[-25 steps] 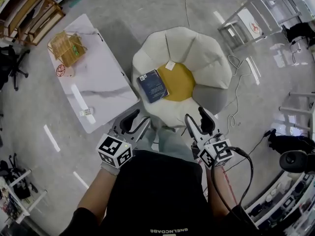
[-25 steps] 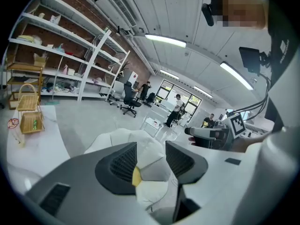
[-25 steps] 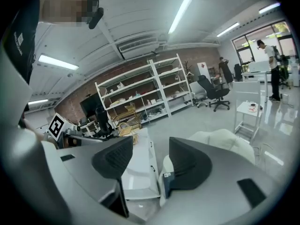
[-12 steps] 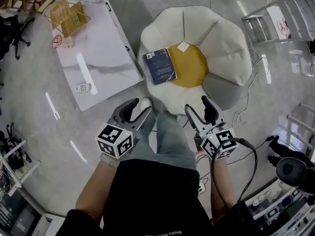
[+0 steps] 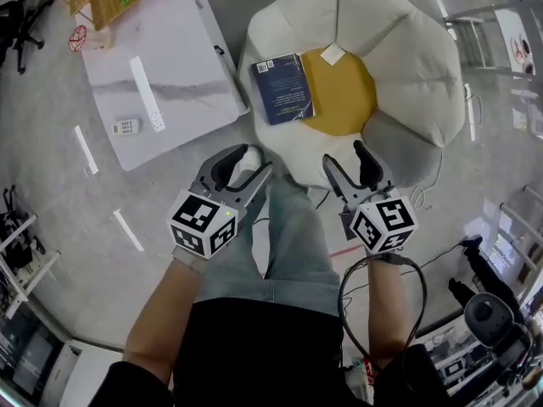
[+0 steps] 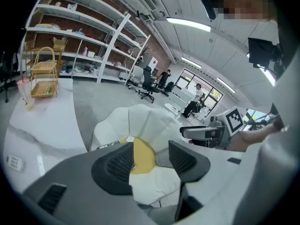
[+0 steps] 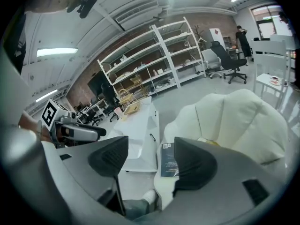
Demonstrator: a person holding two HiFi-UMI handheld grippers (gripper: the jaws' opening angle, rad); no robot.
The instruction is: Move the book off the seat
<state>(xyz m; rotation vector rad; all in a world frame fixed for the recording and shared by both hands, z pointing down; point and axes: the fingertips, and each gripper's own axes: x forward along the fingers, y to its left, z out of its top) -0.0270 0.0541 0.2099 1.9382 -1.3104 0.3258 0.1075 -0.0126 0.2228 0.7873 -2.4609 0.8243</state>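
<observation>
The seat, a white petal cushion with a yellow centre, stands just beside the bench, and the book lies flat on its bench-side part, half on the yellow. The left claw and right claw hang short of the seat, both spread and empty, their jaws having just been opening. It is probably best to press one jaw into the soft cushion under the book's near edge before pinching.
</observation>
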